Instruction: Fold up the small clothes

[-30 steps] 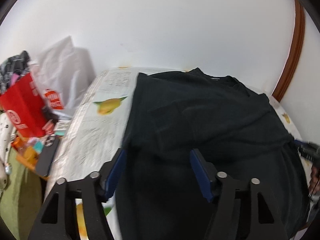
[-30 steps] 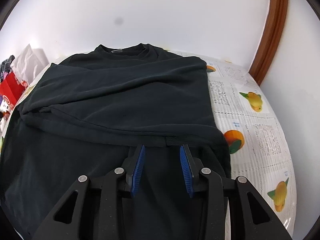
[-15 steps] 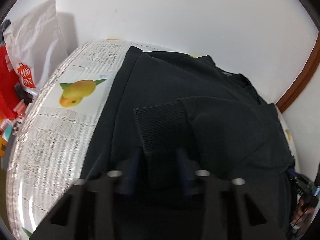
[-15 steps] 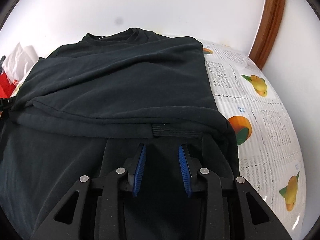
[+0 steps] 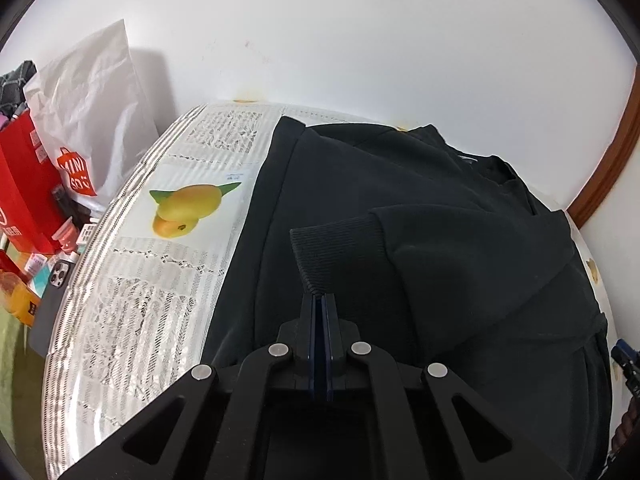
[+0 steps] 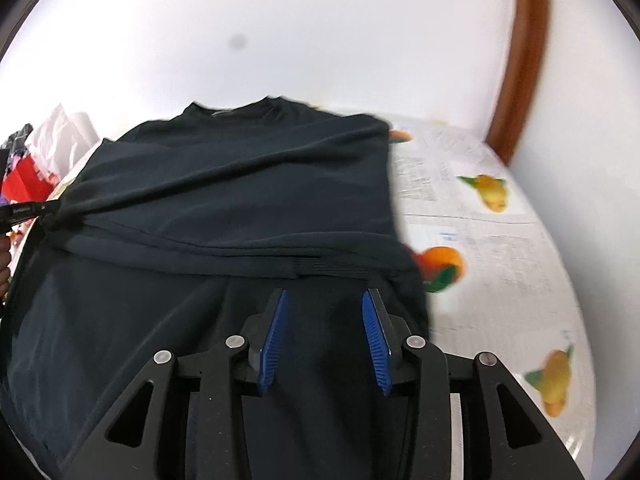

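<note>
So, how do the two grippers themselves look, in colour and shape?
Both are alike: the left gripper and the right gripper have matte black angular linkage arms with triangular cut-outs, round silver rivets at the joints, and blue ribbed pads on the fingers' inner faces. No cables or sleeves show.

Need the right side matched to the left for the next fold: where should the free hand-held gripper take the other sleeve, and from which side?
Probably the ribbed cuff of the right sleeve, lying flat across the black sweatshirt just ahead of the open right hand-held gripper. Come in from the hem side, low, one jaw sliding under the cuff's near edge; its ribbed band is thicker than the body fabric.
</note>
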### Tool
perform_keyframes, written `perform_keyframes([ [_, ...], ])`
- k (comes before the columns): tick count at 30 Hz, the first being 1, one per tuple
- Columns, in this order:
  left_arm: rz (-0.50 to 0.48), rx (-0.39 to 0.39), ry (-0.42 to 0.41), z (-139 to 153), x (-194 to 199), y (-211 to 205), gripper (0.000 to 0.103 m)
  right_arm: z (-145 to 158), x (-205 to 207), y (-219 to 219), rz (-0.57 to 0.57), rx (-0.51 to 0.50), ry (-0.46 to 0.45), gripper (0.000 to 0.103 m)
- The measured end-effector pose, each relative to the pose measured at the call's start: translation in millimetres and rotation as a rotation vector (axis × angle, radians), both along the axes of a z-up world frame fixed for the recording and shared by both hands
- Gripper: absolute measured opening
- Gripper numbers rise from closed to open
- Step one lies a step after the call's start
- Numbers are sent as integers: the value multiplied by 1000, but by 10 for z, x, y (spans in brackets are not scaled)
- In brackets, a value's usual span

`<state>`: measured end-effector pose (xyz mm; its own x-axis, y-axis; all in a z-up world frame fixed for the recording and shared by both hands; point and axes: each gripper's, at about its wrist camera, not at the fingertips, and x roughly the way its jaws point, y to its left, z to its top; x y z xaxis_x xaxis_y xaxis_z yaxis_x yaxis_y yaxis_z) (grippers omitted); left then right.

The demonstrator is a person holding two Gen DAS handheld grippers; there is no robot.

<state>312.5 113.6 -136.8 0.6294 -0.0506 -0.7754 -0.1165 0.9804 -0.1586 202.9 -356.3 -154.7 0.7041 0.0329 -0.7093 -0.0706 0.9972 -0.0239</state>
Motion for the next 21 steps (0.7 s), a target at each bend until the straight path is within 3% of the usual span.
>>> perform_keyframes([
  [7, -4, 50, -14, 164, -302, 6, 5, 11, -350, -324, -110, 24, -5, 39],
  [15, -17, 72, 22, 199, -979, 79, 6, -182, -830, -578, -175, 80, 79, 41],
  [17, -9, 59, 38, 145, -1187, 125, 16, -245, -954, -601, -167, 118, 96, 46],
  [19, -5, 37, 58, 84, -1321, 168, 40, -303, -1073, -596, -149, 148, 98, 50],
  [21, -4, 11, 72, 5, -1508, 203, 47, -364, -1211, -580, -123, 170, 98, 54],
])
